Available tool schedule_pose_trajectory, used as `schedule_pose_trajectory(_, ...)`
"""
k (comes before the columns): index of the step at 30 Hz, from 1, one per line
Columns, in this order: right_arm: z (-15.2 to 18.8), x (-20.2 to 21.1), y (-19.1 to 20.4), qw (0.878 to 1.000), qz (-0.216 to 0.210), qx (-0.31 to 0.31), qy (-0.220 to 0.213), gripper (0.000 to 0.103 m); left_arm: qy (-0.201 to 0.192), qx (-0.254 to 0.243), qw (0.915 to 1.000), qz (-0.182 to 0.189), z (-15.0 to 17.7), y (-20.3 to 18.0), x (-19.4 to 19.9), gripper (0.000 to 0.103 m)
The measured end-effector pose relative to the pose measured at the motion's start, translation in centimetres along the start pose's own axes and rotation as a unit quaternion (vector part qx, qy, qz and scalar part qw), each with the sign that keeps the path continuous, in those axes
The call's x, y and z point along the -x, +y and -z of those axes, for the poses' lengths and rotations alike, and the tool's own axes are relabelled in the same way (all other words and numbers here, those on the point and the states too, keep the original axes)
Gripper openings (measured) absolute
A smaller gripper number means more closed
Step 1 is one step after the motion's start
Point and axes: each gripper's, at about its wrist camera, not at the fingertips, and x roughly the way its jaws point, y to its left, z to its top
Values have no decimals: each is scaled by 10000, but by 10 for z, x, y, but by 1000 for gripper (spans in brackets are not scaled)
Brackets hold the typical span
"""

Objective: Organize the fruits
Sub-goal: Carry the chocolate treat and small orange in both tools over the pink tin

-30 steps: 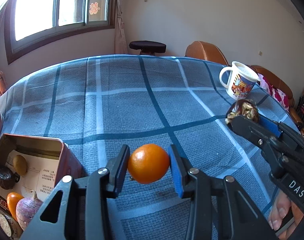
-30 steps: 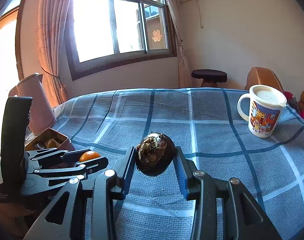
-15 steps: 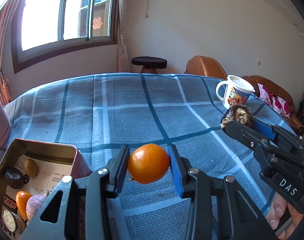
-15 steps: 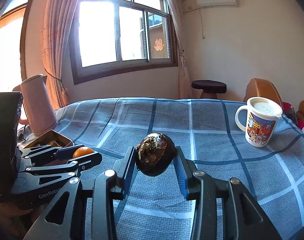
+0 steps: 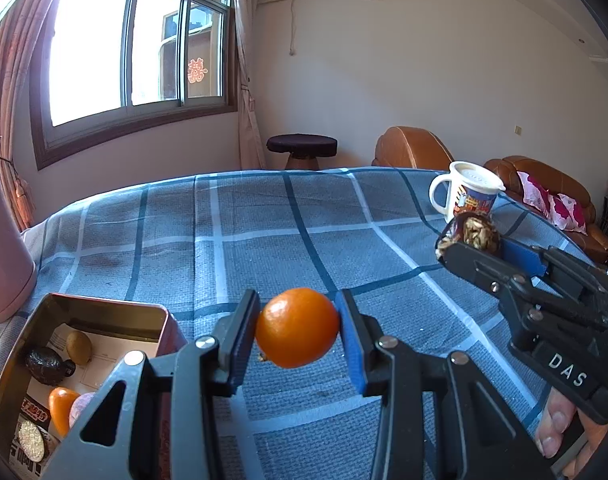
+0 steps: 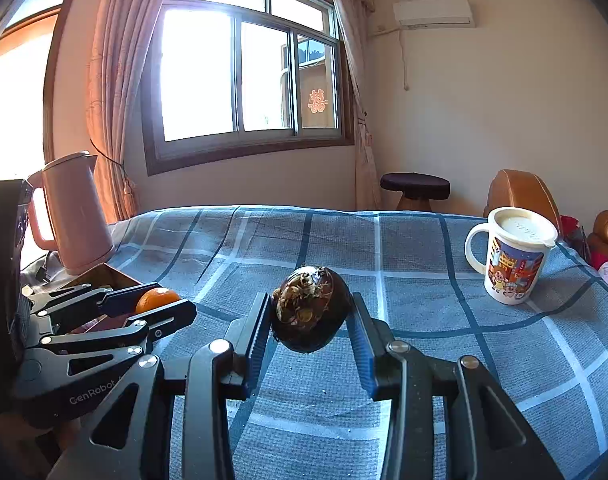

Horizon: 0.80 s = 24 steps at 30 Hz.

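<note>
At far left our tin box (image 5: pixel 104 312) waits with fruit inside; our left gripper (image 5: pixel 298 330) clamps the orange (image 5: pixel 298 327) in the air above the tablecloth (image 5: pixel 264 248). Our right gripper (image 6: pixel 309 320) pinches a dark round fruit (image 6: pixel 309 308) likewise. Both are round, held at narrow contact, so a tilt over the box rim could roll either free.

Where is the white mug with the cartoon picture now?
The white mug stands upright on the blue checked cloth at the table's far right in the right wrist view, apart from both tools, with the brown sofa behind it.
</note>
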Motion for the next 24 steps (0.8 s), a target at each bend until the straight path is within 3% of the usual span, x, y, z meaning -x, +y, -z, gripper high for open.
schedule_pose_trajectory(24,2,12,6,9996,3,133,-260,40,-416,-164,9989,-145,4,-6,20,41)
